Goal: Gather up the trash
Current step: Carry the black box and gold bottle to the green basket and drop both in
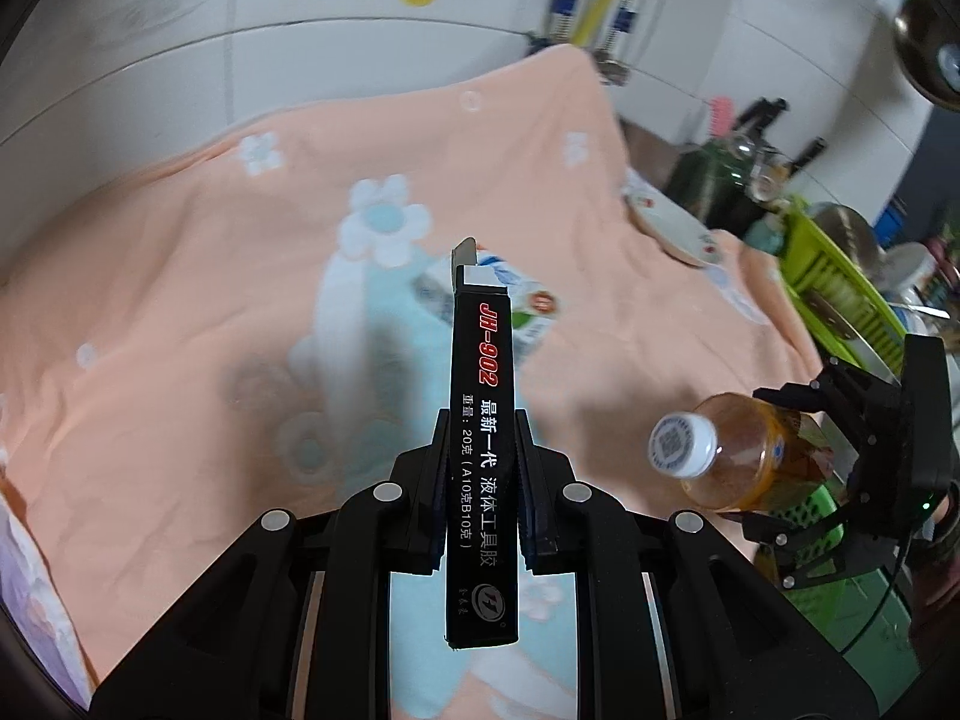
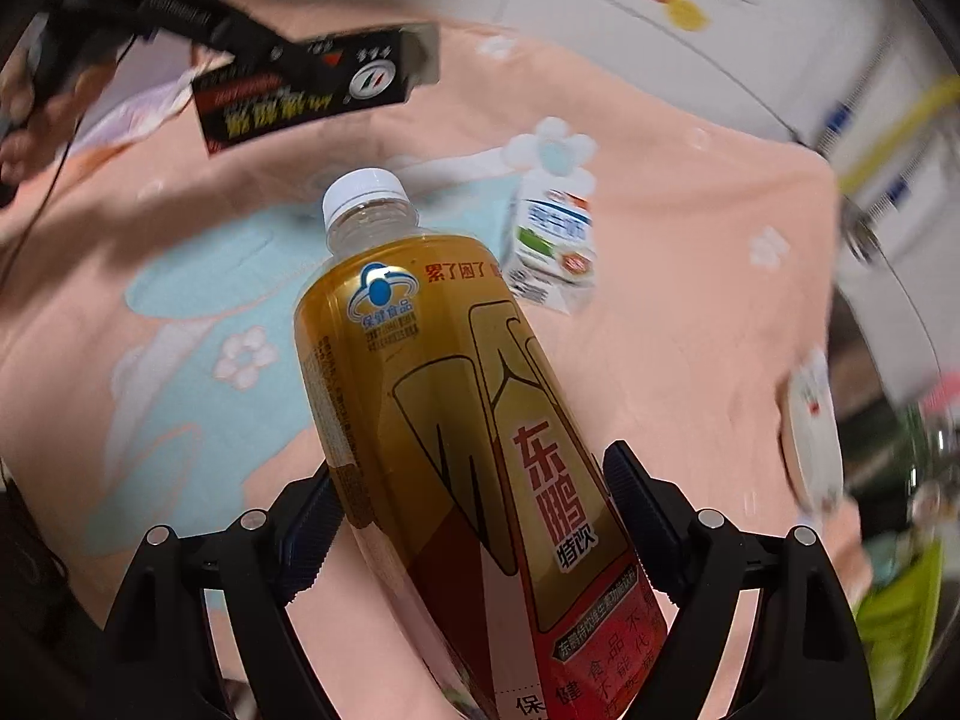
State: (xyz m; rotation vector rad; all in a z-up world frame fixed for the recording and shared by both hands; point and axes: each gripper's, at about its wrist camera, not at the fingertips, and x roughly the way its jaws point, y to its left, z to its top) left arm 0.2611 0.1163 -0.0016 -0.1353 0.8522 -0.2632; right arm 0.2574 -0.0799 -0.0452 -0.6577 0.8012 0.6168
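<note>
While my left gripper [image 1: 483,474] pinched one flat black cardboard box [image 1: 483,420], my right gripper [image 2: 474,531] clasped one glossy amber plastic bottle [image 2: 456,420]; one small carton [image 2: 552,246] lay beyond them.

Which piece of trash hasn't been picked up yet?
The small milk carton, lying alone on the peach cloth; the bottle and black box are gripped.

Each wrist camera looked steeply down along its own fingers, close above the peach cloth [image 1: 180,312]. Both views shared that cloth and the milk carton [image 2: 555,240], and each caught the other gripper.
</note>
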